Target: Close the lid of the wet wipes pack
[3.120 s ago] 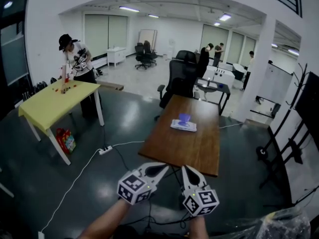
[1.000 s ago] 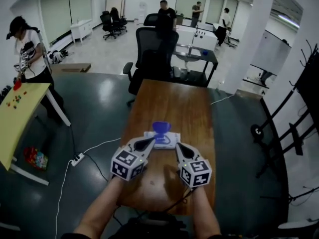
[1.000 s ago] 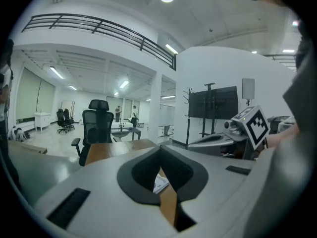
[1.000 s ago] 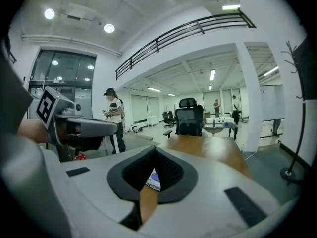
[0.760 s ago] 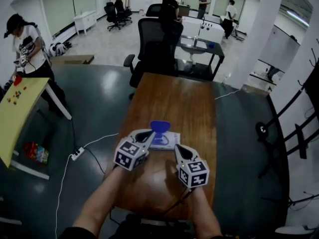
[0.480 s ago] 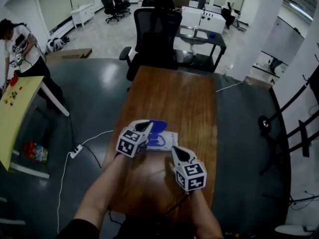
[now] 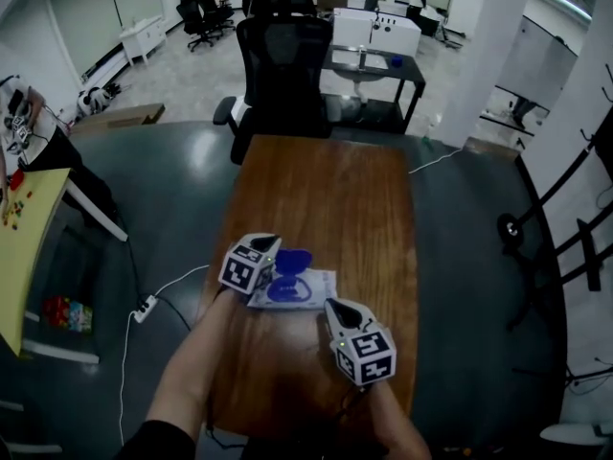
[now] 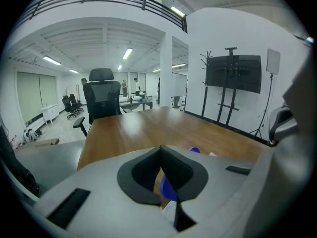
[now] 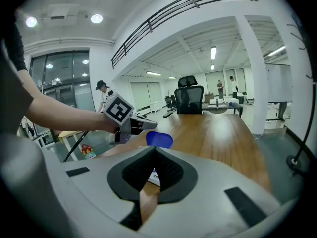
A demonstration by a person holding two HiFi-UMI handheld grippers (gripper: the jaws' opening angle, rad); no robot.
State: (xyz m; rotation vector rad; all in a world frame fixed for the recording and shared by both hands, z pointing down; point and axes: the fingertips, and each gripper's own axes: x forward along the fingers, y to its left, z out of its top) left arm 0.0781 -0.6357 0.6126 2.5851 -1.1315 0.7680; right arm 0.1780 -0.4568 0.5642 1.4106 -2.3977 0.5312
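The white wet wipes pack lies flat on the wooden table, near its front left part. Its blue lid stands open and raised over a blue oval opening. My left gripper is shut, with its tips just left of the raised lid; whether they touch it I cannot tell. In the left gripper view the lid shows right behind the jaws. My right gripper is shut, nothing in it, close to the pack's near right corner. In the right gripper view the lid and the left gripper show ahead.
A black office chair stands at the table's far end, with a dark desk behind it. A yellow table is at the left, and a cable with a power strip lies on the floor. Black stands are at the right.
Both grippers have come in from the table's near edge to the pack. The left one now sits beside the raised lid, which looks tilted lower. The right one has dropped toward the pack's near corner.
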